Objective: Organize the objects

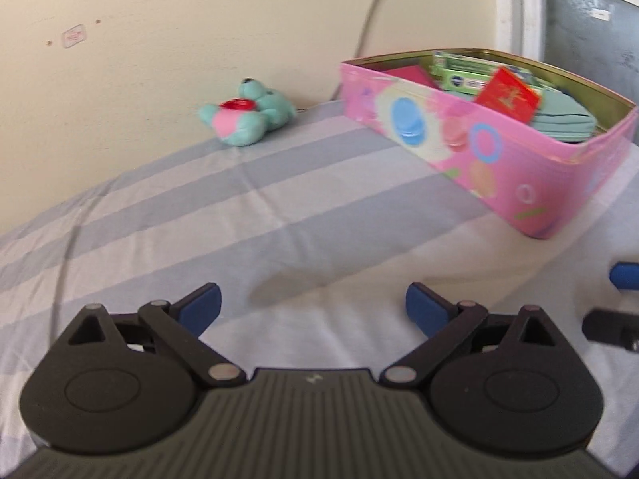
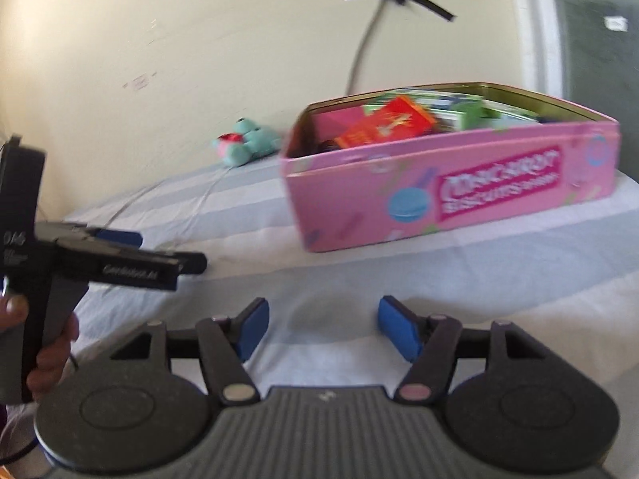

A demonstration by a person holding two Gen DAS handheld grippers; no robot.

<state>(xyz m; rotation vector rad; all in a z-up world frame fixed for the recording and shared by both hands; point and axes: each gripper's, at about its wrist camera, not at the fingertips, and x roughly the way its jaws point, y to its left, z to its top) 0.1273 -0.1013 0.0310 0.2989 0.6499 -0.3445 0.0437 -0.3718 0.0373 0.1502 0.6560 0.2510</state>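
A pink macaron tin (image 1: 499, 159) stands open on the striped bed sheet; it also shows in the right wrist view (image 2: 459, 195). It holds a red packet (image 1: 507, 95), green boxes (image 1: 463, 72) and folded teal cloth (image 1: 559, 115). A teal and pink plush toy (image 1: 247, 113) lies by the wall, left of the tin, and shows in the right wrist view too (image 2: 247, 141). My left gripper (image 1: 313, 307) is open and empty above the sheet. My right gripper (image 2: 323, 329) is open and empty, in front of the tin.
The cream wall (image 1: 199, 40) runs behind the bed. A grey cable (image 1: 371, 12) hangs down it to the tin's far side. A window frame (image 1: 515, 4) is at the far right. The left gripper's body (image 2: 100, 263) sits left of my right gripper.
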